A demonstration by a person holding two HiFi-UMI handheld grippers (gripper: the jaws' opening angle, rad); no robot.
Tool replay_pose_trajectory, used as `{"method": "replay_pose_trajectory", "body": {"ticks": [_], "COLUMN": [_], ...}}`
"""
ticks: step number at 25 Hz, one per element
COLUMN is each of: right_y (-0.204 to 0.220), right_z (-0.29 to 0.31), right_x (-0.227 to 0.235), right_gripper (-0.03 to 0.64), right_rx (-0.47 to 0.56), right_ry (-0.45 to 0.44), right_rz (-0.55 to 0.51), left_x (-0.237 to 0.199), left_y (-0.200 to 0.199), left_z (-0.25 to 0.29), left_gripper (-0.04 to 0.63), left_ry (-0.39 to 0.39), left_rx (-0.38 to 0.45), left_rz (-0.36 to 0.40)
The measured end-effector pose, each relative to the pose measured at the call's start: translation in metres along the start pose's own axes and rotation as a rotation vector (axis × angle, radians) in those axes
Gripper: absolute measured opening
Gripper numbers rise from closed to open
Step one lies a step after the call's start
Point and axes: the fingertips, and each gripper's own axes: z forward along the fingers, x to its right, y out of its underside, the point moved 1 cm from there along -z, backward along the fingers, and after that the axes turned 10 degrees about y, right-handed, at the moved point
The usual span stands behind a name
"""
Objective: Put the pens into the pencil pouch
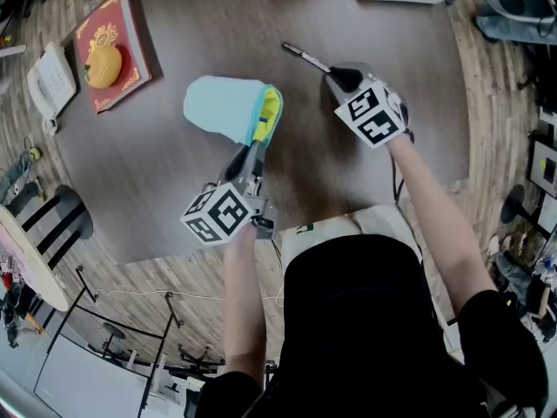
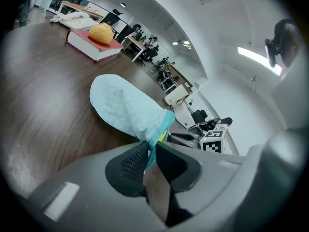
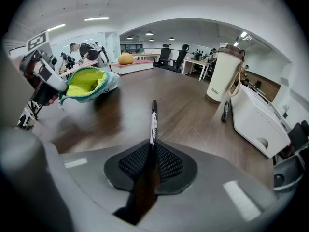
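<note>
Pencil pouch is lying on the brown table, its open mouth turning toward the right gripper as the left gripper is pinching its teal rim between narrow jaws. The right gripper is clamping a black-and-white pen, rear end hidden between the pads. A second pen is lying beside a tumbler; the pouch's contents are impossible to make out.

pouch on table centre; book left; pen right of pouch
</note>
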Motion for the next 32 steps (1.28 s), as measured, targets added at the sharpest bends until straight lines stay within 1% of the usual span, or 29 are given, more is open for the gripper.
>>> {"method": "replay_pose_trajectory", "body": {"ticks": [6,9,15,25,32], "right_y": [-0.002,-0.002,-0.008,-0.021,-0.03], "right_z": [-0.013,-0.021,-0.038,-0.071,-0.104], "right_x": [-0.001,-0.002,-0.004,-0.004,-0.012], "right_gripper": [0.044,0.044,0.044,0.044,0.046], "right_rx": [0.006,0.009,0.027,0.068,0.107], "right_ry": [0.004,0.014,0.031,0.069,0.083], "right_rz": [-0.001,0.01,0.024,0.043,0.039], "left_x": [0.008,0.011,0.018,0.026,0.03], "left_y": [-0.005,-0.008,-0.012,-0.03,-0.035], "left_z": [-0.003,-0.006,-0.011,-0.02,-0.02], "left_gripper": [0.048,0.048,0.048,0.048,0.048], "left_ry": [0.023,0.031,0.053,0.075,0.099], "left_rx": [0.015,0.019,0.037,0.066,0.112], "left_rz": [-0.003,0.006,-0.001,0.021,-0.027]}}
